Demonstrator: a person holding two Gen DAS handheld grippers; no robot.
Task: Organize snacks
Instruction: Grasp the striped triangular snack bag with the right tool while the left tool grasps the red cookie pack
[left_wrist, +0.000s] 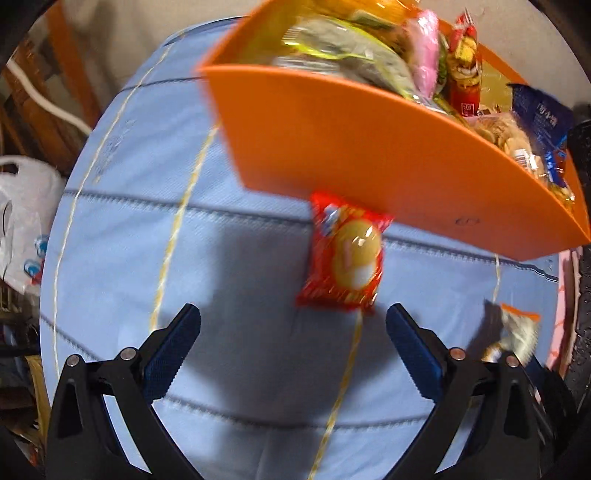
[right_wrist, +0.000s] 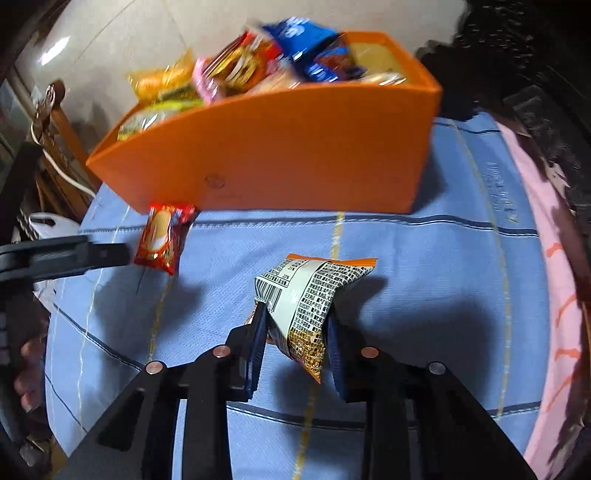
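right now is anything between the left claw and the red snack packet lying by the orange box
Nothing visible. The left claw is open with only bare blue cloth between its fingers and the red snack packet, which lies just ahead against the orange box. The right claw holds its white-and-orange packet off to the side.

One orange box (right_wrist: 295, 155), two loose snack packets (right_wrist: 162, 236) (right_wrist: 310, 295) (more inside, uncountable).
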